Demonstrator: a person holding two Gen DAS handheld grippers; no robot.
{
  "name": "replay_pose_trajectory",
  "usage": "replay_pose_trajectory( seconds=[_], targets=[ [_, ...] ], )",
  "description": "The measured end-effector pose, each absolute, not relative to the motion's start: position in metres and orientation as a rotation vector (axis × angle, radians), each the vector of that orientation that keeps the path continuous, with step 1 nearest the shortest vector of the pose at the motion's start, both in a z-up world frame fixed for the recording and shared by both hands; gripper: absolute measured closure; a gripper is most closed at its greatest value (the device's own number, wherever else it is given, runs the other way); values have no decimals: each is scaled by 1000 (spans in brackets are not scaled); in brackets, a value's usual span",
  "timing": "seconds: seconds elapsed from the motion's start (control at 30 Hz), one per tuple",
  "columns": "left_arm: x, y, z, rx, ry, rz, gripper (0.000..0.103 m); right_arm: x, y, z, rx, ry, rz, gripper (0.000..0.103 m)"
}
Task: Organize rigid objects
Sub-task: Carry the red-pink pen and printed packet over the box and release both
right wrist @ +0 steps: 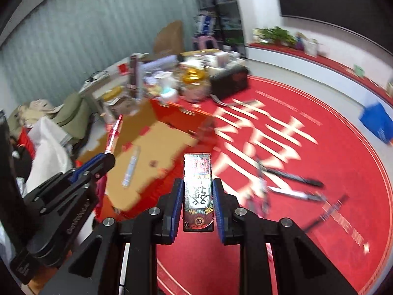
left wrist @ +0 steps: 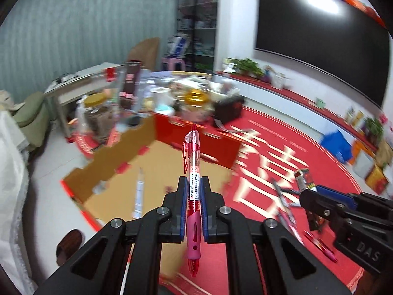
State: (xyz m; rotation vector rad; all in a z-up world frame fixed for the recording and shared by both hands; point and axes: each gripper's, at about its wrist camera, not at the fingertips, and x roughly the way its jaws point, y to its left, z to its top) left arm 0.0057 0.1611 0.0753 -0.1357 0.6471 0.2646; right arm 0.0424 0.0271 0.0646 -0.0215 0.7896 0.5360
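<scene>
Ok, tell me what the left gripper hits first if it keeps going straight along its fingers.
Probably the open cardboard box. The left gripper, shut on a red pen, points down toward the box's floor near its red far wall. Depth is unclear, so it might pass just over that wall.

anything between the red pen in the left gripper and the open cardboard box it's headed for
Nothing visible. The left gripper holds the red transparent gel pen above the near edge of the open brown cardboard box, whose floor has only a white tube lying in it.
</scene>
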Motion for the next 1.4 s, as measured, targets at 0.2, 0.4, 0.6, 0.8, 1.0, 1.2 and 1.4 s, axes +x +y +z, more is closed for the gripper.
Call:
replay_pose_trajectory(
  seconds=[0.2,0.4,0.6,0.8,1.0,1.2,1.4],
  targets=[
    [11,210,64,-172,659,400,93,51,86,65,-73,783,631,78],
    [15,232,50,-197,685,446,93,66,120,55,-106,800,664,78],
    [28,245,41,-197,705,474,93,79,132,49,-114,820,655,78],
    [39,250,29,-200,733,482,93,88,134,44,-114,831,642,78],
    [44,251,25,-200,745,478,93,91,136,43,-117,838,635,78],
    [45,250,23,-199,749,478,93,93,138,40,-121,843,635,78],
    [46,254,21,-204,752,477,93,94,141,37,-127,849,632,78]
  ],
)
